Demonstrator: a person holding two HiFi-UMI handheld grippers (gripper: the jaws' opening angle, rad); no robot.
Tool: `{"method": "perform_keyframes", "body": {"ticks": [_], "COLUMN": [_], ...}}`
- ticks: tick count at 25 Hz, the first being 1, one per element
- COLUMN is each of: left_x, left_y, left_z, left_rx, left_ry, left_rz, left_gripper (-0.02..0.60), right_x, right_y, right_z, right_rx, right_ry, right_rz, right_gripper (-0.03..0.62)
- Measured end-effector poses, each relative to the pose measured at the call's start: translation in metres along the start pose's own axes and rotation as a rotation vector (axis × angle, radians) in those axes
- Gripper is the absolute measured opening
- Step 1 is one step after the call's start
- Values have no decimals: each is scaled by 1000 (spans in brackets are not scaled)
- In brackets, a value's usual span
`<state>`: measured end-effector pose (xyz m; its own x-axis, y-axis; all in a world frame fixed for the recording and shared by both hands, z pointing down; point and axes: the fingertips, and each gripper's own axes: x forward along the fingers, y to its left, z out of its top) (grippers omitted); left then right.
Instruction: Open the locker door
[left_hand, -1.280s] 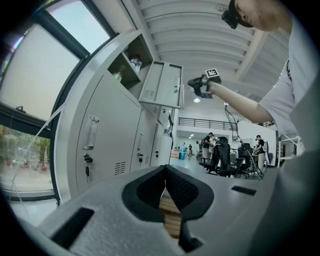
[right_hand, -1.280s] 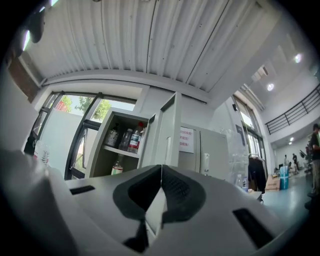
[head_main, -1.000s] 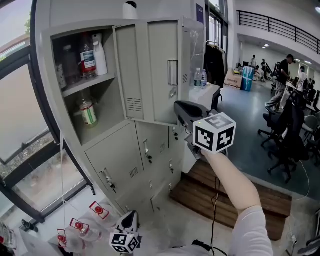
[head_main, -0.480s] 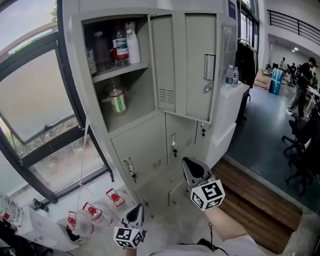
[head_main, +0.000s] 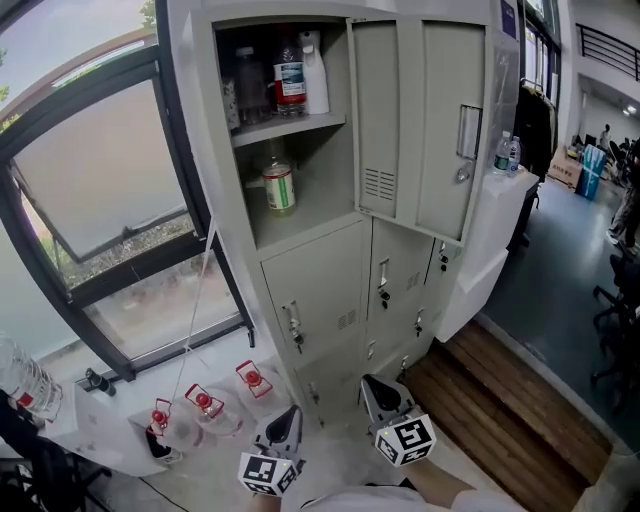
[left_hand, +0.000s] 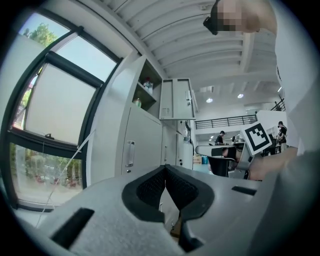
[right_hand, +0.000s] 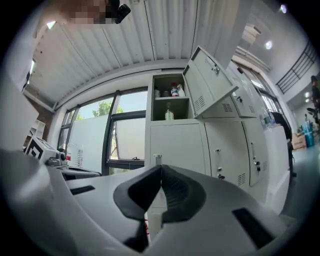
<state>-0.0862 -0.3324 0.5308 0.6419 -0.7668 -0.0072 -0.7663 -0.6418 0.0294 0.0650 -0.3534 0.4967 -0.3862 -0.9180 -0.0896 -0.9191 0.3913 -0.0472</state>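
The top locker door (head_main: 420, 120) stands wide open, with bottles (head_main: 290, 82) on the shelves inside. The left hand-held gripper (head_main: 287, 428) and right hand-held gripper (head_main: 384, 393) hang far below it.

no readable text, bottle labels (head_main: 290, 76) on the locker (head_main: 322, 285) shelves too small to read

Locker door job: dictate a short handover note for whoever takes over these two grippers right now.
Left gripper: jaws together, empty, held low, not touching the grey metal upper locker door.
Right gripper: jaws together, empty, also low and not touching the door.
Things: the door is swung wide open to the right. Its compartment shows bottles on two levels. The lower doors are shut.
Done: door open.
Left: nothing more on this door, as far as the views show.
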Motion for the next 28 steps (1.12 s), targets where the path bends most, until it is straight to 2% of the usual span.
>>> {"method": "perform_keyframes", "body": {"ticks": [8,17,28], "left_x": [-21,-37,-54], "left_y": [15,26,35], "left_z": [-11,-11,-7], "left_rx": [-45,-37,-12], "left_ry": [34,37,42], "left_rz": [93,147,201], "left_gripper": [3,3,3], "right_x": [-3,4,-1], "right_y": [27,46,43], "right_z": [-14,-25,-39], "right_rx": [-5,1,35], "right_ry": [26,44,80], "right_rz": [31,88,85], "right_gripper": [12,13,12]}}
